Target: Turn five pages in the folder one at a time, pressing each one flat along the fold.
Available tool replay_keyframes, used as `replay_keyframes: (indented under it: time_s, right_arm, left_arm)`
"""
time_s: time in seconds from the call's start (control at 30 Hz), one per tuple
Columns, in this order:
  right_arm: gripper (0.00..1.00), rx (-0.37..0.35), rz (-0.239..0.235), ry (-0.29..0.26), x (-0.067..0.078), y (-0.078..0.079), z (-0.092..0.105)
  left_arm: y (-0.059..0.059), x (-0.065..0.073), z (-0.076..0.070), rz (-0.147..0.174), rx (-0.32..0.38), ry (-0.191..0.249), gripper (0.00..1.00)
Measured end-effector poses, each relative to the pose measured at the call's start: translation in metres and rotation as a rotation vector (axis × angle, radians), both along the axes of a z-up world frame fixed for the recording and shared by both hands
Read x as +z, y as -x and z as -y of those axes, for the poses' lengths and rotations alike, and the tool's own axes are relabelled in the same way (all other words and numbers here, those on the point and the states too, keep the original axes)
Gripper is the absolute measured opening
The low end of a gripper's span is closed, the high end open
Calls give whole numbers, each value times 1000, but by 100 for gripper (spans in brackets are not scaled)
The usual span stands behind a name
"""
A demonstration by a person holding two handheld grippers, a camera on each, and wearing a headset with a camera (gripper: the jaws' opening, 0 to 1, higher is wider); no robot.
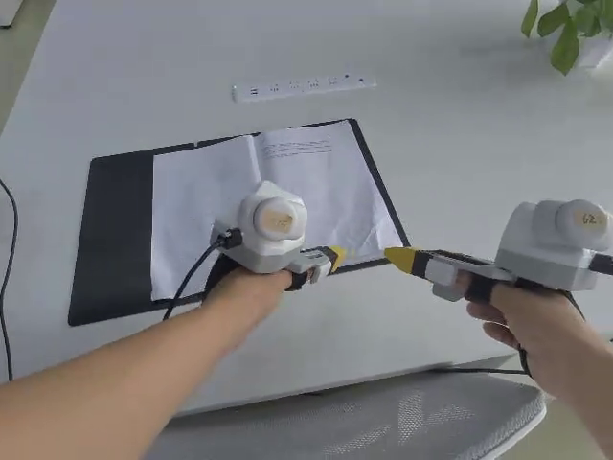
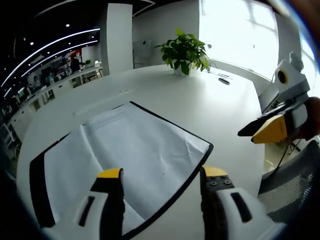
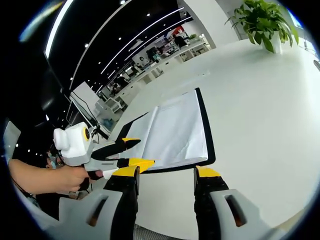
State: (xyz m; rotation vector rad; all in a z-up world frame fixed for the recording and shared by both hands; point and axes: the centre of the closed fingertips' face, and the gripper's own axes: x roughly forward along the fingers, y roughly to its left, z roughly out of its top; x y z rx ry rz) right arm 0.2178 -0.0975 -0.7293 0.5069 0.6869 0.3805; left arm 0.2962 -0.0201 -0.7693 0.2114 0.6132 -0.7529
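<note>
We see the folder (image 1: pixel 115 235) lying open on the table (image 1: pixel 460 134), in the middle of the head view. Our left gripper (image 2: pixel 162 172) has its jaws apart over the folder's lower right corner and holds nothing. Our right gripper (image 3: pixel 167 172) also has its jaws apart and is empty, just right of the folder.

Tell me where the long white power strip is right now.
In the head view, the long white power strip lies on the white table beyond the far edge of the open black folder.

Left tongs (image 2: pixel 162 172), right tongs (image 3: pixel 168 171): jaws apart.
</note>
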Motion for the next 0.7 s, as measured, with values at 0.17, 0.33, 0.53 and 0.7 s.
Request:
replay_keyframes:
  time_s: [0.17,0.33,0.53,0.7]
  right_arm:
    - [42,-11,-15,-6,-6,-3,4]
    - [42,-19,-20,-11,-11,-8,8]
    - [41,-28,-28,-17,-17,-14,10]
    - [40,-39,-30,-27,-23,-19,11]
  left_arm:
    - [-6,-15,17,-16,17,-11,63]
    - [-15,-23,25,-9,48,-16,63]
    - [-19,-33,28,-22,64,-29,63]
    - [-20,-38,30,-7,65,-49,61]
